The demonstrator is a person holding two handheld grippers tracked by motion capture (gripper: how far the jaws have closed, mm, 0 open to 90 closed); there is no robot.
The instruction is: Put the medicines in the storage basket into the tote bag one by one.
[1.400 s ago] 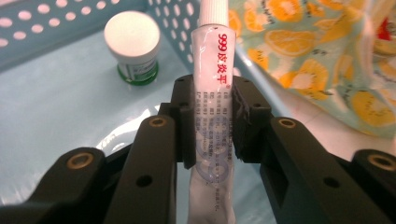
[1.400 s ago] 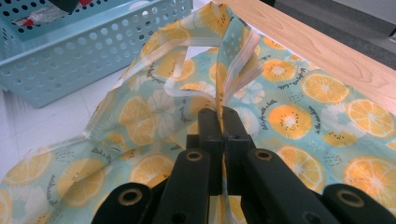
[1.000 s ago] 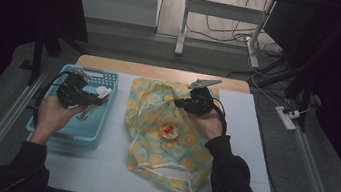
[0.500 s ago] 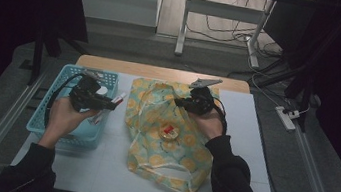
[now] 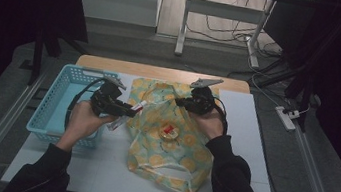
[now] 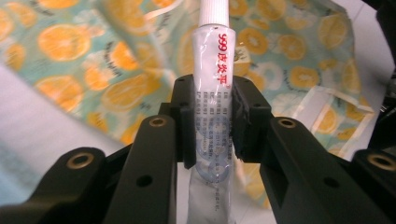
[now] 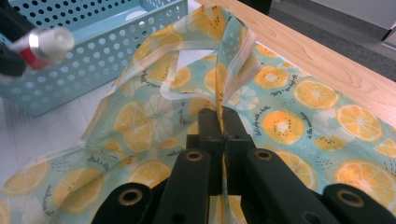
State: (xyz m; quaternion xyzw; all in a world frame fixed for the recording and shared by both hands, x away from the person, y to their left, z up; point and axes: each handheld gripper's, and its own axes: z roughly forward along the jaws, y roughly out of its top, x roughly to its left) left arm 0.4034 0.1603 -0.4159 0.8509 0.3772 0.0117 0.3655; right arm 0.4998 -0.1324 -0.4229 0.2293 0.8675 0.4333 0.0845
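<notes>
**Tube on its way to the held-open bag**

Nearest the person, the lower part of the orange-print bag (image 5: 164,163) lies flat on the white tabletop (image 5: 248,177), its bottom edge and a pale handle loop close to the front edge. A small round item with a red centre (image 5: 168,131) shows in the middle of the bag; whether it sits inside or on top I cannot tell.

Further in, the two hands work at about the same depth. The left claw (image 6: 210,116) is clamped on a white ointment tube (image 6: 212,93) with red lettering, cap pointing forward towards the bag; in the high view the tube (image 5: 128,113) hangs above the tabletop between the basket and the bag's left edge. The right claw (image 7: 219,123) is pinched tight on a fold of the bag's rim, lifting it so the fabric stands up and the mouth gapes towards the tube.

Beyond the left hand sits the blue perforated basket (image 5: 57,95), at the left of the tabletop, beside the bag.

As a judgement: the pick from the basket is done and the bag is opened and held. What is left is to carry the tube the last stretch over the rim, let it go inside, and release the bag.
</notes>
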